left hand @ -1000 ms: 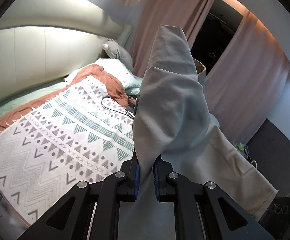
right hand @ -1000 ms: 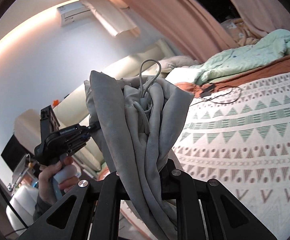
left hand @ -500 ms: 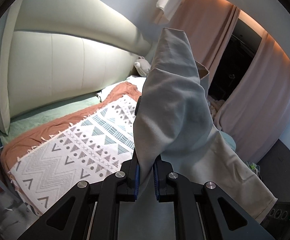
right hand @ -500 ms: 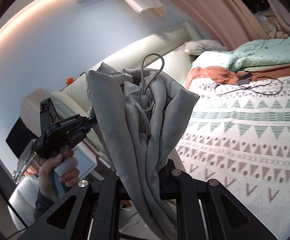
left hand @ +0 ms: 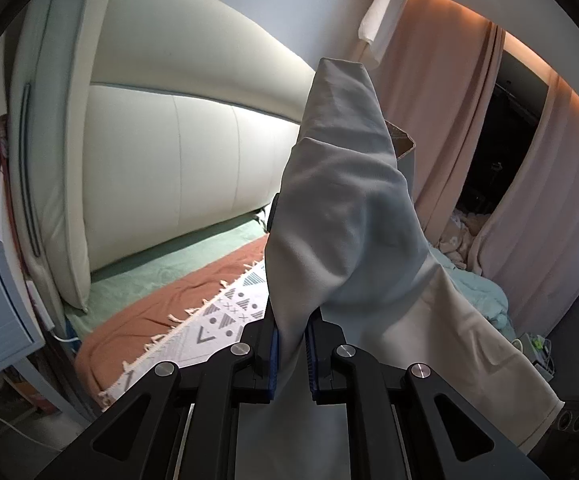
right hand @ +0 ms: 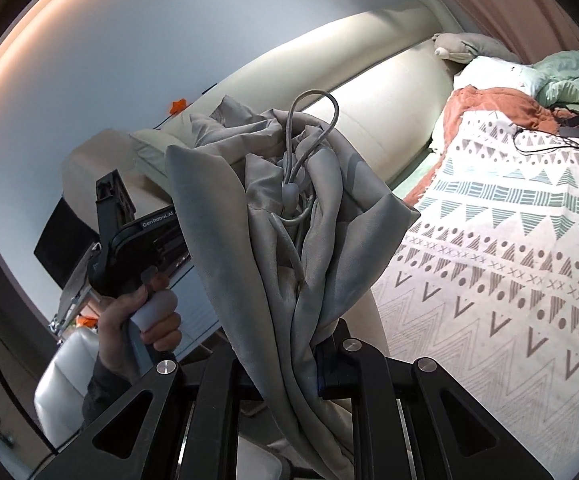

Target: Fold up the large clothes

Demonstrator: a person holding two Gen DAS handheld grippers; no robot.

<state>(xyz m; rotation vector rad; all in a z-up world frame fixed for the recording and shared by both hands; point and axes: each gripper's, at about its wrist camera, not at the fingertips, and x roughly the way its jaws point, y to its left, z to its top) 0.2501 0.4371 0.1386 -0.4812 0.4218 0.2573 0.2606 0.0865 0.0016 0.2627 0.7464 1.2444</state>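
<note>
The left claw pinched a flat fold of the grey garment, which stood up over its fingers and draped off to the right, held clear of the bed. The right claw was clamped on a thick bunch of the same cloth, drawstring poking out. Probably both held it aloft for laying out flat on the patterned blanket, though the cloth hid its full shape.
</note>
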